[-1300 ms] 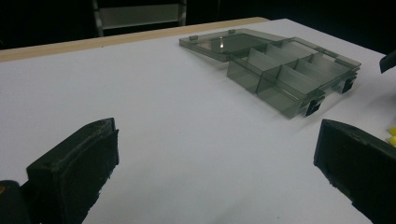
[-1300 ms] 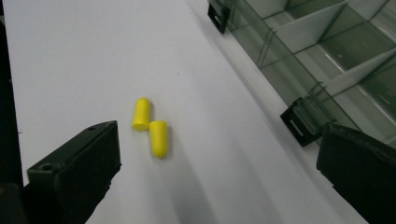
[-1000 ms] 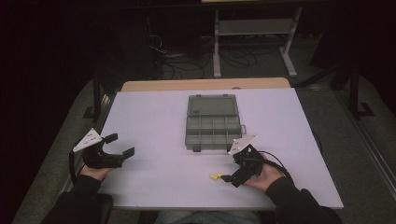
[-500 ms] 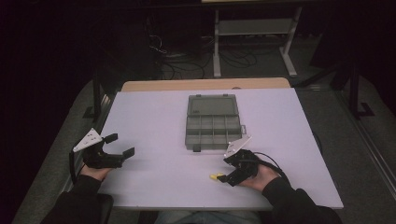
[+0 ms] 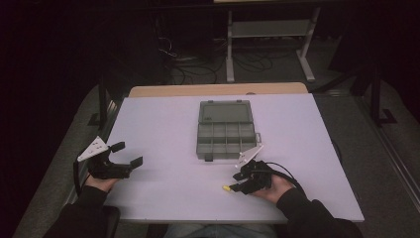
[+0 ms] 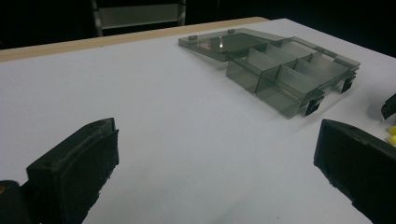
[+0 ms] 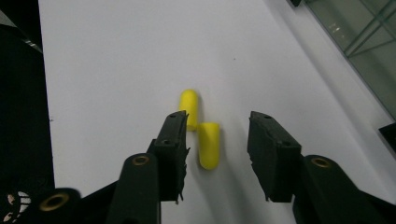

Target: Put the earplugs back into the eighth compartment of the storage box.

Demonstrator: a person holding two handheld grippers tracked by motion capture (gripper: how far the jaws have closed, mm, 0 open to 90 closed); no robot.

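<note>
I've got the right gripper (image 7: 217,140) low over the worktop (image 5: 163,124), jaws just been closing, half-shut, straddling the nearer yellow earplug (image 7: 208,144) w/o pressing it. Its long axis runs along the jaws; 2nd earplug (image 7: 188,108) lies beyond the left jaw. Left gripper (image 5: 126,154) wide open, empty, well apart.

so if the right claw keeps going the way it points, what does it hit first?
Likely the nearer yellow earplug, lying between the right claw's jaws, which have just been closing but don't yet press it. A second earplug lies just beyond.
</note>
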